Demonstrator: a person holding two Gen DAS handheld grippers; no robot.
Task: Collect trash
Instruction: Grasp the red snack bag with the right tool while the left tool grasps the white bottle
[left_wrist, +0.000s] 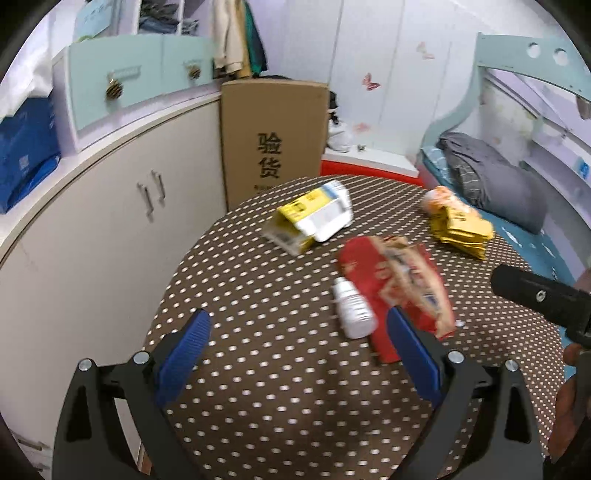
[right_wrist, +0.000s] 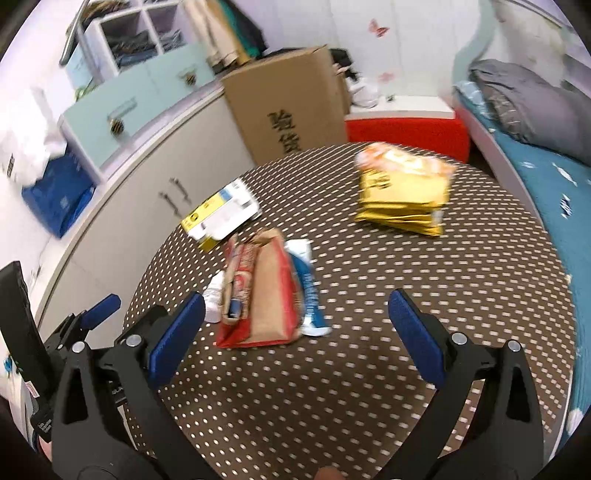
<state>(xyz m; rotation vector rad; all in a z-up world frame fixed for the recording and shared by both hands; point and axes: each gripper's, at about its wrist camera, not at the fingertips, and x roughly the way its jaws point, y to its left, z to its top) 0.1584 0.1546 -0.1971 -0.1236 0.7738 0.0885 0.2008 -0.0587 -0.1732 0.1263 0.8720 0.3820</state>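
The small white bottle (left_wrist: 352, 312) lies on the dotted table (left_wrist: 258, 369) against the red paper bag (left_wrist: 395, 291), so the left gripper (left_wrist: 295, 354), spread wide and empty, should straddle it squarely, as the right gripper (right_wrist: 295, 339) hangs equally released

Left tongs (left_wrist: 295, 347) spread wide, empty. Right tongs (right_wrist: 295, 328) likewise spread wide, empty.
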